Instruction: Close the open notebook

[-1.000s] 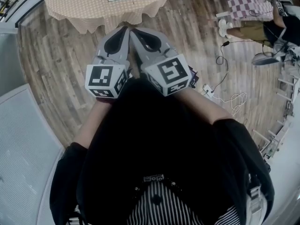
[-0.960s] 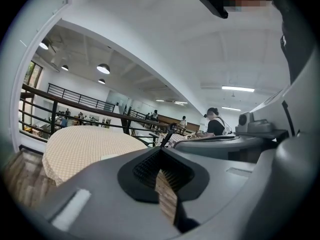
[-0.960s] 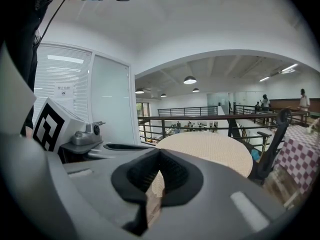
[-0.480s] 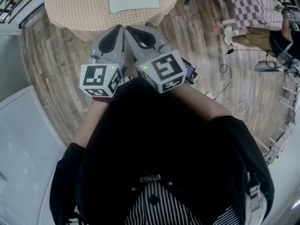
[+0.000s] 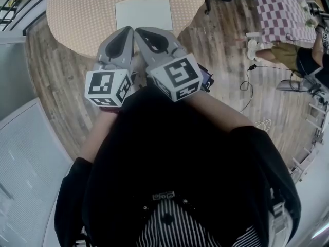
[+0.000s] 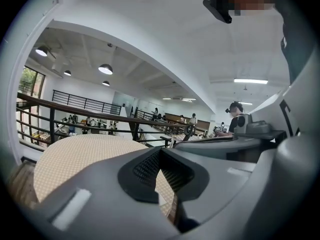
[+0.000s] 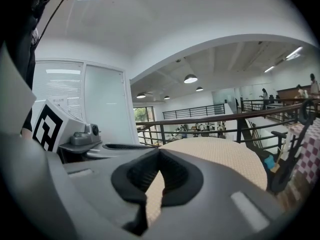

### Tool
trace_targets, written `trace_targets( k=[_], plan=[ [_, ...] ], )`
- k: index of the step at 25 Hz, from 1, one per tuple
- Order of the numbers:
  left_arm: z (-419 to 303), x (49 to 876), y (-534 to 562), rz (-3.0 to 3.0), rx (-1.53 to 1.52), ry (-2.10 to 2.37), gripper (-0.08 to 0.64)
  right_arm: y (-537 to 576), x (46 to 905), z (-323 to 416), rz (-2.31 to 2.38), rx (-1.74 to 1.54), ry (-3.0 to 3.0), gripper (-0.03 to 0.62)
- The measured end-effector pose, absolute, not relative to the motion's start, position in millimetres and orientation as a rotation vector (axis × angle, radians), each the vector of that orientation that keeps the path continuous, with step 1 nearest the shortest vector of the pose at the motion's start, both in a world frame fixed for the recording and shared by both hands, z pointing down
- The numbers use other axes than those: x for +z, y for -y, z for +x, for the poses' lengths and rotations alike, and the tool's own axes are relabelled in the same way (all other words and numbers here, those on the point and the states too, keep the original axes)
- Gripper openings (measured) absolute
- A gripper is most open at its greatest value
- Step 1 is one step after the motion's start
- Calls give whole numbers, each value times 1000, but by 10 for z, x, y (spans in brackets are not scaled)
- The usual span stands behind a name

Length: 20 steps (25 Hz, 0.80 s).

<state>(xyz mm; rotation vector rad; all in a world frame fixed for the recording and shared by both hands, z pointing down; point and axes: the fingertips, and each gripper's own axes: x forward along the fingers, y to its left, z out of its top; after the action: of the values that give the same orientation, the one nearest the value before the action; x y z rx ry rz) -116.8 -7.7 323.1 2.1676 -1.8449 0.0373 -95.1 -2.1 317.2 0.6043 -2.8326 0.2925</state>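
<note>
A white rectangular notebook lies flat on a round table covered with a beige checked cloth, at the top of the head view. My two grippers are held side by side in front of my chest, pointing at the table's near edge. The left gripper is shut with nothing in it, and its tips meet in the left gripper view. Close beside it, the right gripper is also shut and empty. Both stop short of the notebook. Each gripper view shows only the tablecloth beyond the jaws.
Wooden floor surrounds the table. A cable and a power strip lie on the floor at right, near a seated person beside a purple checked table. A grey-white panel stands at my left. A dark railing runs behind the table.
Both grippers have moved together toward the table. The table and the notebook now sit lower and larger in the head view, with the gripper tips over the table's near edge.
</note>
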Motion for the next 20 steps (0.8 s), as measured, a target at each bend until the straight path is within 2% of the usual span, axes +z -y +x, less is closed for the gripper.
trace_targets(
  k=[8,20],
  plan=[
    [-1249,3108,858,2118,73,1910,2,875,3129,-1051,509,368,2863,2],
    [-1662,3301,1157,2009,128,1949,2,1134,3266,-1451,370,408,2862,2]
  ],
)
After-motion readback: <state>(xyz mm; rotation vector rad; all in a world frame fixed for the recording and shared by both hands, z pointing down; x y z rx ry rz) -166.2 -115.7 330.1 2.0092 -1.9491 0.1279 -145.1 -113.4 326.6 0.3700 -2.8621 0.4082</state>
